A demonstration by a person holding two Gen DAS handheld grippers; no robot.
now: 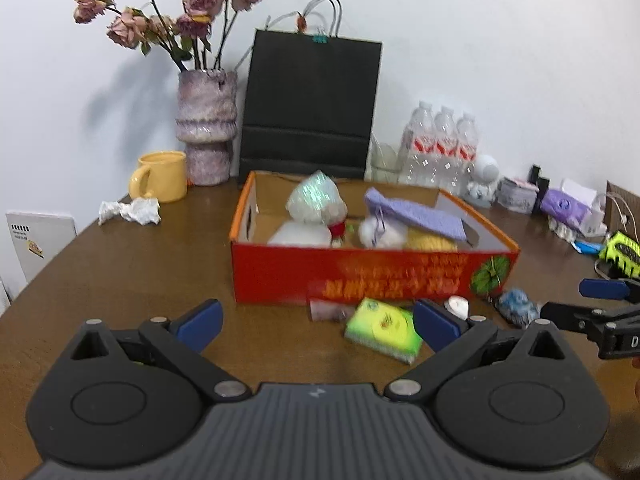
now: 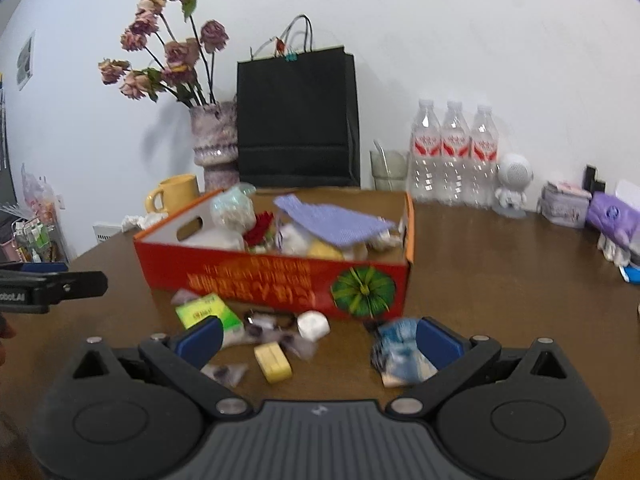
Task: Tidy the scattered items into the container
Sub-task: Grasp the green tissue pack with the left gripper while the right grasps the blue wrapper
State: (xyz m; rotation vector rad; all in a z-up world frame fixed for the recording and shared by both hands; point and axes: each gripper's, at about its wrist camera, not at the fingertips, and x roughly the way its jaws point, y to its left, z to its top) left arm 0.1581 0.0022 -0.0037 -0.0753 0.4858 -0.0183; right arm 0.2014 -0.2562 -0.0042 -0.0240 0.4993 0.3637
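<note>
A red cardboard box [image 1: 360,276] [image 2: 280,280] stands mid-table and holds a purple cloth [image 1: 416,216], white fluffy things, an iridescent bag [image 1: 316,198] and a yellow item. Scattered in front of it lie a green packet [image 1: 384,328] [image 2: 208,312], a white cube [image 2: 313,326], a yellow block [image 2: 273,362], a blue-white packet [image 2: 400,356] [image 1: 518,306] and several small purplish wrappers [image 2: 224,372]. My left gripper [image 1: 318,326] is open just above the table, with the green packet beside its right finger. My right gripper [image 2: 319,340] is open over the small items, its right finger against the blue-white packet.
Behind the box stand a vase of dried roses [image 1: 206,128], a black paper bag [image 1: 312,108], a yellow mug [image 1: 162,176] and three water bottles [image 2: 454,152]. Crumpled paper [image 1: 130,211] lies at left. A white figurine [image 2: 512,184], a tin and a purple pack [image 2: 612,216] sit at right.
</note>
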